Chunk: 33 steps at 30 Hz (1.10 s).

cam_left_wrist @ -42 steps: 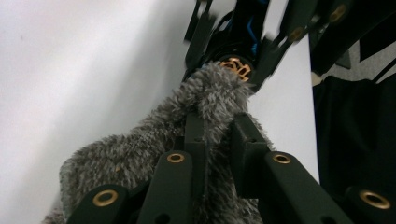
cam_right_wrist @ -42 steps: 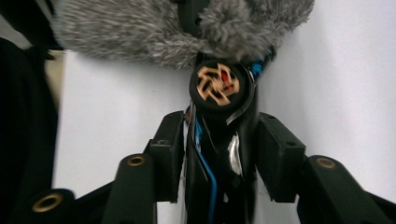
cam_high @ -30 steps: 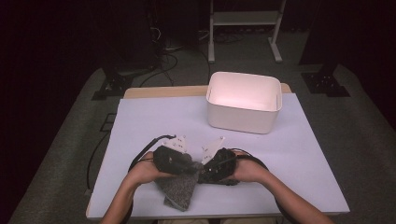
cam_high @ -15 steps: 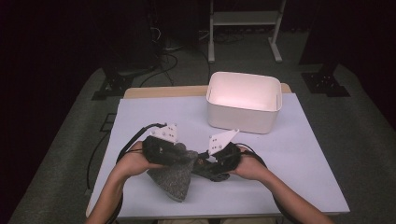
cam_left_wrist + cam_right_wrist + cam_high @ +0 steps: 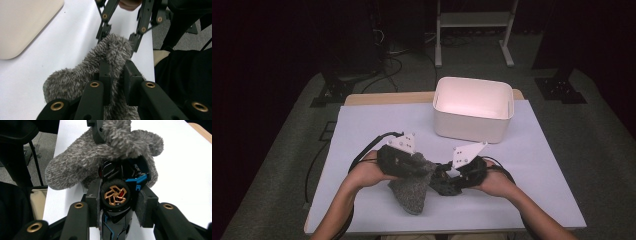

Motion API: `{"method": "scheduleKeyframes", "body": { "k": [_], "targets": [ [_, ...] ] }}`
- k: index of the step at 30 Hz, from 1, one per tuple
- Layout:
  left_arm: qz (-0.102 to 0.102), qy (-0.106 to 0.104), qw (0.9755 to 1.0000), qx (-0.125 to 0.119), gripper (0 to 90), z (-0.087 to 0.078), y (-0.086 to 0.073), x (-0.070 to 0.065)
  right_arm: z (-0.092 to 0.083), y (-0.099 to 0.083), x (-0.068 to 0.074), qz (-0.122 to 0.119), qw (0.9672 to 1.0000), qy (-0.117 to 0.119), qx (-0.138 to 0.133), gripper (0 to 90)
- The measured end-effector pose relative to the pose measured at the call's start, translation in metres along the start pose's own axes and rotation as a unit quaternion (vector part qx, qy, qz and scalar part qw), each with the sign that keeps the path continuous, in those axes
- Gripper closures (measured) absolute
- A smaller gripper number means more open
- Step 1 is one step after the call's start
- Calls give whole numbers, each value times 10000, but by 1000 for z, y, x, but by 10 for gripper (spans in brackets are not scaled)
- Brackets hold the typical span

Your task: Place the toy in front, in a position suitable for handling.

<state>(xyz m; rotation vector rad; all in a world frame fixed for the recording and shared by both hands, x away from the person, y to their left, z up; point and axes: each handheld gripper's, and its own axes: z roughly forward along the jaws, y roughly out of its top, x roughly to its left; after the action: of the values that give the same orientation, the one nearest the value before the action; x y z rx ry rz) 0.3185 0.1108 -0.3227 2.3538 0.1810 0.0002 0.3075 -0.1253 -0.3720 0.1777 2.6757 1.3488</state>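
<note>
The left gripper (image 5: 116,75) is clamping its 2 jaws on a fold of the fuzzy grey sock (image 5: 100,65), the pads pressing into the pile, as the left gripper view shows. The right gripper (image 5: 119,205) is gripping a black toy car (image 5: 117,195) across its body, a gold-spoked wheel facing the camera and the car's nose pushing into the sock's opening. In the high view the left gripper (image 5: 414,167) and the right gripper (image 5: 447,182) are meeting near the front middle of the table (image 5: 522,165), with the sock (image 5: 411,189) hanging between them and its toe resting on the white covering. The white bin (image 5: 473,107) is standing well apart, toward the far side.

The step in hand looks like stuffing the car into the sock, or drawing it out; the frames alone cannot tell me which. If it is going in, the next move is calling for the left gripper to keep the cuff held wide while the right one is pushing the car deeper, then letting go cleanly.

Against the frame 1 second back, both hands are sitting higher and a little farther apart, the sock is hanging more stretched, and the grey plates on both grippers are tilting up more.
</note>
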Motion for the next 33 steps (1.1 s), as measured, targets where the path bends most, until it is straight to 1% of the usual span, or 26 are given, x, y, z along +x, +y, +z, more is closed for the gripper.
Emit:
{"method": "scheduleKeyframes", "body": {
  "k": [5, 7, 8, 11, 13, 14, 16, 18, 21, 24, 26, 27, 29, 33],
  "targets": [
    [-9, -41, 10000, 11, 793, 7, 1, 1, -13, -11, -1, 92, 9999, -61, -55, 593],
    [2, -74, 10000, 7, 793, 9, 2, 2, -17, -14, 0, 87, 9999, -112, -22, 592],
    [22, -82, 10000, 4, 793, 10, 3, 2, -19, -16, 0, 45, 9999, -141, -31, 593],
    [2, -93, 10000, -15, 792, 11, 6, 2, -23, -19, 1, 43, 9998, -199, 3, 593],
    [10, -107, 9999, -15, 792, 12, 8, 1, -24, -20, 2, 40, 9998, -203, 23, 594],
    [25, -108, 9999, -3, 792, 13, 9, 1, -25, -21, 1, 76, 9998, -207, 35, 593],
    [73, -112, 9999, 19, 793, 15, 11, 1, -24, -22, 0, 131, 9997, -206, 46, 588],
    [65, -96, 9999, 49, 793, 15, 13, 1, -24, -23, 0, 158, 9996, -222, 62, 584],
    [99, -124, 9999, 32, 793, 16, 13, 0, -23, -24, -1, 146, 9995, -251, 112, 567],
    [146, -134, 9998, 49, 793, 16, 15, -1, -16, -27, 0, 98, 9988, -248, 422, 539],
    [161, -157, 9997, 41, 793, 16, 15, -1, -9, -31, 1, 90, 9981, -258, 560, 525],
    [164, -147, 9997, 48, 793, 17, 16, -1, -6, -34, 1, 85, 9981, -234, 572, 516],
    [168, -157, 9997, 48, 793, 17, 16, -1, -4, -36, 0, 172, 9983, -230, 507, 514],
    [161, -162, 9997, 41, 793, 17, 17, -1, -2, -34, -2, 182, 9987, -206, 423, 513]
  ]
}}
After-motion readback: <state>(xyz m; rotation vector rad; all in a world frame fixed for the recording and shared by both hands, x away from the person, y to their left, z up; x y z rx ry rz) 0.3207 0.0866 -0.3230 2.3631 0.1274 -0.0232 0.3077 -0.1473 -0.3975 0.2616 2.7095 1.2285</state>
